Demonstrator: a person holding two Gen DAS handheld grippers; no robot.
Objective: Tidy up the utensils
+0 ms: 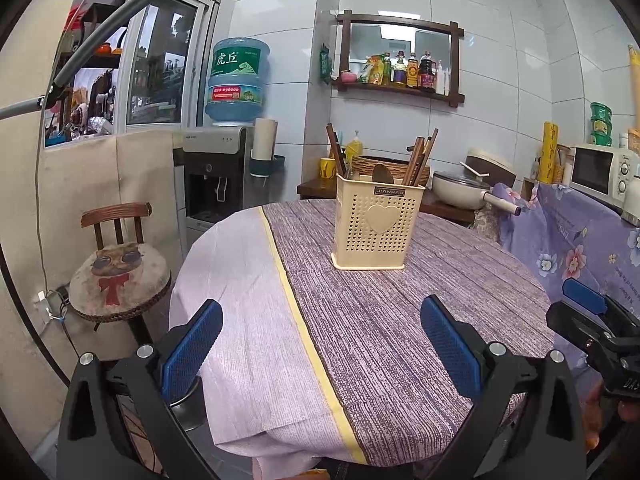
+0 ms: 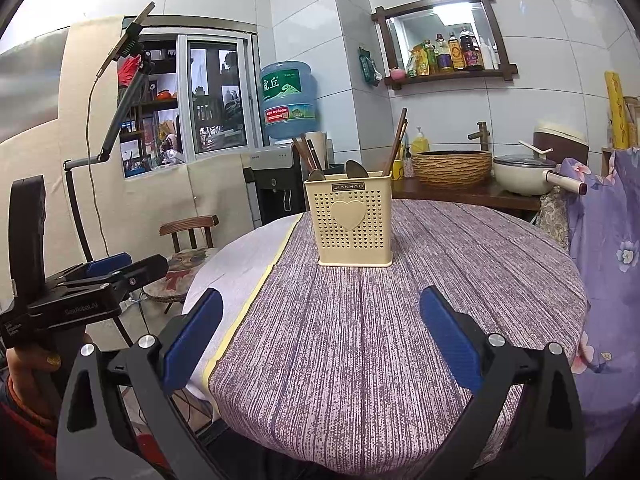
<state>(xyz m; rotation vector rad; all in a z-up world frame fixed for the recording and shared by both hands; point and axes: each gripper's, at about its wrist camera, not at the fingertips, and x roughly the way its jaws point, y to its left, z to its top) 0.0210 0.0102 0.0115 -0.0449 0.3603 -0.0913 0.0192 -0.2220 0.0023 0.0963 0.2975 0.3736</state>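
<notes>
A cream perforated utensil holder [image 1: 378, 226] [image 2: 349, 224] with a heart on its front stands upright at the far middle of the round table. Brown chopsticks [image 1: 420, 158] [image 2: 396, 140] and spoons [image 1: 383, 173] [image 2: 356, 169] stick out of its top. My left gripper [image 1: 322, 344] is open near the table's front edge with nothing between its blue pads. My right gripper [image 2: 322, 338] is open too, also empty, well short of the holder. The right gripper [image 1: 588, 312] shows at the right edge of the left wrist view, and the left gripper [image 2: 116, 270] at the left of the right wrist view.
The table wears a purple striped cloth [image 1: 400, 300] with a pale panel [image 1: 240, 300] on its left. A cushioned chair [image 1: 120, 272] stands left of the table. Behind are a water dispenser [image 1: 224, 168], a counter with a pot [image 1: 460, 192], a woven basin [image 2: 452, 166] and a microwave [image 1: 600, 172].
</notes>
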